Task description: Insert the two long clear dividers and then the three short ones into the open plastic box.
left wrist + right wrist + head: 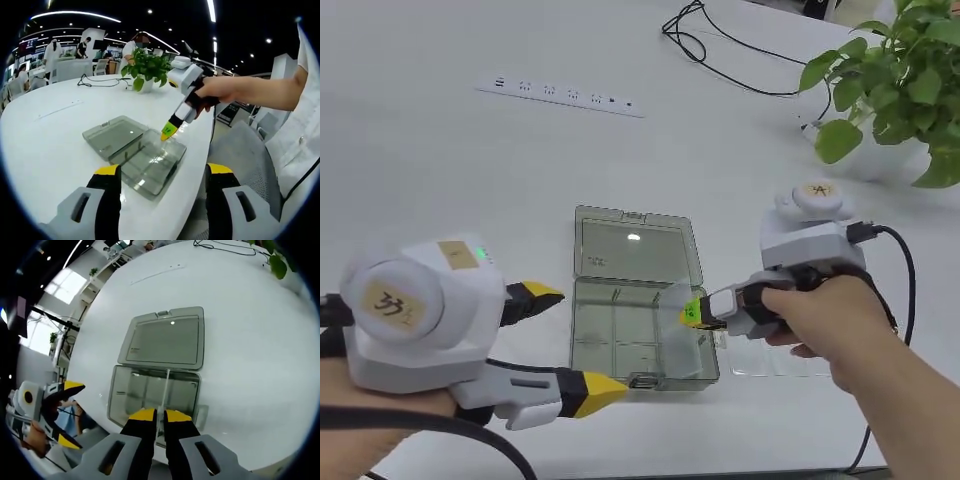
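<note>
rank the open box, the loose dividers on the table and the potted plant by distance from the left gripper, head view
1. open box, just right of the left gripper
2. loose dividers, beyond the box's right side
3. potted plant, far back right

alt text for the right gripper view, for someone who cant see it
The right gripper, fingers closed on a clear divider, holds it across the open plastic box on a white table. The lid lies flat beyond; the left gripper, fingers open, is at lower left.
</note>
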`<state>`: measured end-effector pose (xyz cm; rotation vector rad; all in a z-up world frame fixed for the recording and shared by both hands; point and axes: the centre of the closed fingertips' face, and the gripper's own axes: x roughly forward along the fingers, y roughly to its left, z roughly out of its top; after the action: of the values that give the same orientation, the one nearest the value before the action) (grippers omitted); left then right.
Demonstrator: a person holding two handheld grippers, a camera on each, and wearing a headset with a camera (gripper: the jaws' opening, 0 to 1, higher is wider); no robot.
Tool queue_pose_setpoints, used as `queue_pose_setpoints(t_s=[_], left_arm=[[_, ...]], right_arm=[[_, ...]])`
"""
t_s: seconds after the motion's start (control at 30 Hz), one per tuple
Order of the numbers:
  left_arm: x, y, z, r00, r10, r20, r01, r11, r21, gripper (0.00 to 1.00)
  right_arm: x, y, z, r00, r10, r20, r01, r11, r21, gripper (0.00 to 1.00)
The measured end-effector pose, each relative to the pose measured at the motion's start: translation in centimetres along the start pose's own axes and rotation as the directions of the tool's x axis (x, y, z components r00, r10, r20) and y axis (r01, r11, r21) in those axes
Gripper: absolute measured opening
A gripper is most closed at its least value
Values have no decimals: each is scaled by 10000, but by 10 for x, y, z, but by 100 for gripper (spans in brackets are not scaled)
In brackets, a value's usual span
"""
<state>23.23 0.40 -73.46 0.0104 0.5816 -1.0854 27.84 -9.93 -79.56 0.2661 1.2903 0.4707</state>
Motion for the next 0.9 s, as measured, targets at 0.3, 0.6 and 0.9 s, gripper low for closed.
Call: queue_pose_setpoints(t_s=[0.3,0.6,0.9], left_arm=[[0,1,-1,10000,20,-53,-20,10000,12,70],[2,4,-3,9999,11,-155,-7,9996,285,77],[5,4,-6,9999,-22,-140,31,9982,600,97]], right_arm=[[4,9,2,9994,-21,340,56,9948,-1013,8],[15,11,3,9974,424,590,-342,9905,-1332,10],[22,8,2,9954,695,665,-609,9905,-1235,11]])
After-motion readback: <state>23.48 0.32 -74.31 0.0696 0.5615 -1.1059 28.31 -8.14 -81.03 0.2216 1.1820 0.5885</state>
